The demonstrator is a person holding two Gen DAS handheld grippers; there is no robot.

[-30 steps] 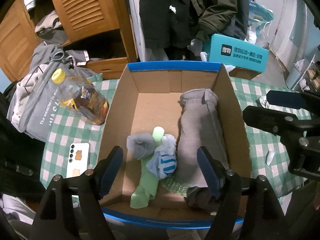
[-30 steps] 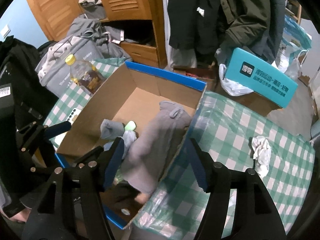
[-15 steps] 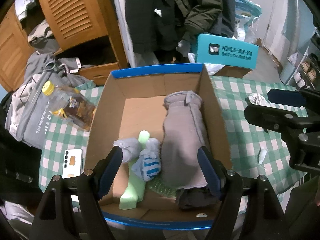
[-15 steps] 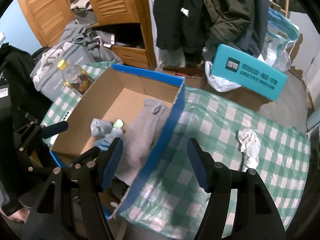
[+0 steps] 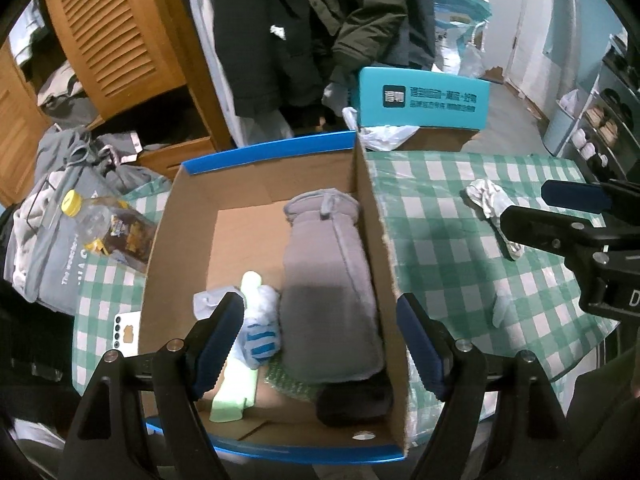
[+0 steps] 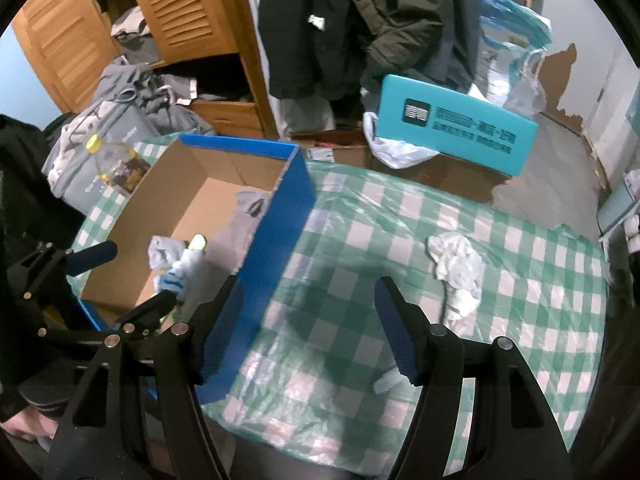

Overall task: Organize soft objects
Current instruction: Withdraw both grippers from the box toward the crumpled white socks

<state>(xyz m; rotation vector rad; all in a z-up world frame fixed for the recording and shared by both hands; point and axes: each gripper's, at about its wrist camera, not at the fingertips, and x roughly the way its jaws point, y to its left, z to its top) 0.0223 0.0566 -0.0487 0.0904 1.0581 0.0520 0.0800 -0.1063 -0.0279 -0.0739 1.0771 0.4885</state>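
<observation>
A blue-edged cardboard box (image 5: 256, 152) stands on the green checked table (image 5: 440, 216). It holds a folded grey garment (image 5: 328, 280), a dark item (image 5: 352, 398), a light green roll (image 5: 240, 364), a blue-striped sock (image 5: 260, 340) and a grey sock (image 5: 208, 300). My left gripper (image 5: 320, 336) is open and empty above the box's near end. My right gripper (image 6: 308, 320) is open and empty over the table, right of the box (image 6: 288, 220). A crumpled white cloth (image 6: 456, 264) lies on the table right of it, also in the left wrist view (image 5: 488, 200).
A bottle (image 5: 108, 232) and a white phone (image 5: 124, 328) lie left of the box. Grey clothes (image 5: 52, 216) pile at the far left. A teal carton (image 5: 424, 100) and a wooden wardrobe (image 5: 120, 40) stand behind. A small white scrap (image 6: 388, 382) lies near the right gripper.
Both grippers have pulled back and shifted right. The right gripper has moved from over the box to over the bare table, bringing the white cloth closer. Both stay open.
</observation>
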